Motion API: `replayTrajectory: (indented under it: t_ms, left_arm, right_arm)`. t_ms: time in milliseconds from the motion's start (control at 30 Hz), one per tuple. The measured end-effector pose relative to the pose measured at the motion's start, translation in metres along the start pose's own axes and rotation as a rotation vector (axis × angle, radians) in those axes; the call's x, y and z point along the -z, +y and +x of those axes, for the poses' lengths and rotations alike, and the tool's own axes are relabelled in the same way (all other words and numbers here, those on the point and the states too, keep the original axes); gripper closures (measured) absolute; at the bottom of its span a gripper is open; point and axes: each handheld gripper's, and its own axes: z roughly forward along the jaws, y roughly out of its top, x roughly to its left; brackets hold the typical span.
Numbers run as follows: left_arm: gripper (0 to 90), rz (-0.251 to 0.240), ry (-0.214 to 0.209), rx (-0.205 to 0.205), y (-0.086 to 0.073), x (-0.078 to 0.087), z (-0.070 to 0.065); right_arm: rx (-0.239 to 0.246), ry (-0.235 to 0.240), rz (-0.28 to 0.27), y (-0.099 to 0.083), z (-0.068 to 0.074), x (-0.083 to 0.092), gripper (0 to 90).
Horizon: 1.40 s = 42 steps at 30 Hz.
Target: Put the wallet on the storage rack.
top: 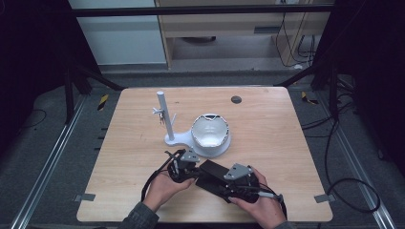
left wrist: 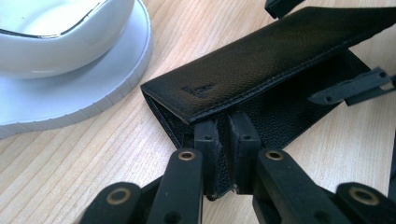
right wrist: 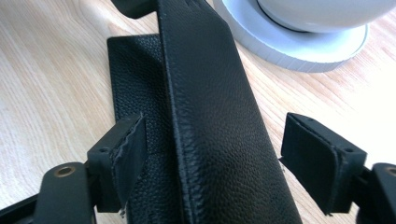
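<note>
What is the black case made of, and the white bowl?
The black case looks like leather or imitation leather: pebbled grain, stitched edge, matte finish. The white bowl seems to be glossy ceramic or plastic, with a shiny smooth surface; which one is hard to tell.

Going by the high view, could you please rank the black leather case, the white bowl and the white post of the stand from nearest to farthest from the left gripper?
1. Black leather case: pinched by the left gripper, lower centre.
2. White bowl: just beyond, on the stand's base.
3. White post: farthest, left of the bowl.
</note>
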Motion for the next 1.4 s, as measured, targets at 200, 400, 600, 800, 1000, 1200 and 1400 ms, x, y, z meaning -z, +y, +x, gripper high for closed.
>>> replayTrajectory:
  t_ms: [200, 400, 600, 800, 1000, 1200, 1400]
  left_arm:
    - [83.6, 0.007, 0.005, 0.008, -0.002, -0.003, 0.002]
    - [83.7, -0.02, 0.0, 0.026, -0.001, -0.002, 0.002]
    - [83.6, -0.02, 0.002, 0.02, 0.002, -0.002, 0.003]
    - [83.7, -0.024, -0.001, 0.017, 0.005, 0.0, 0.002]
    - [83.6, -0.031, -0.006, 0.018, 0.008, 0.001, 0.003]
    - [81.6, -0.046, -0.016, 0.027, 0.009, 0.003, 0.001]
    - [70.9, -0.025, -0.003, 0.03, 0.005, 0.01, -0.001]
  right_arm:
    - [0.008, -0.005, 0.029, 0.0, -0.004, 0.0, 25.4]
    - [0.018, -0.02, 0.055, -0.003, -0.005, -0.006, 26.7]
    - [0.021, -0.029, 0.056, -0.003, -0.007, -0.007, 28.3]
    - [0.029, -0.035, 0.059, -0.003, -0.007, -0.008, 34.6]
    - [0.054, -0.06, 0.053, -0.004, -0.006, -0.009, 46.7]
    - [0.094, -0.089, 0.037, -0.003, -0.005, -0.006, 60.7]
    - [0.158, -0.126, 0.048, -0.001, -0.003, -0.006, 73.3]
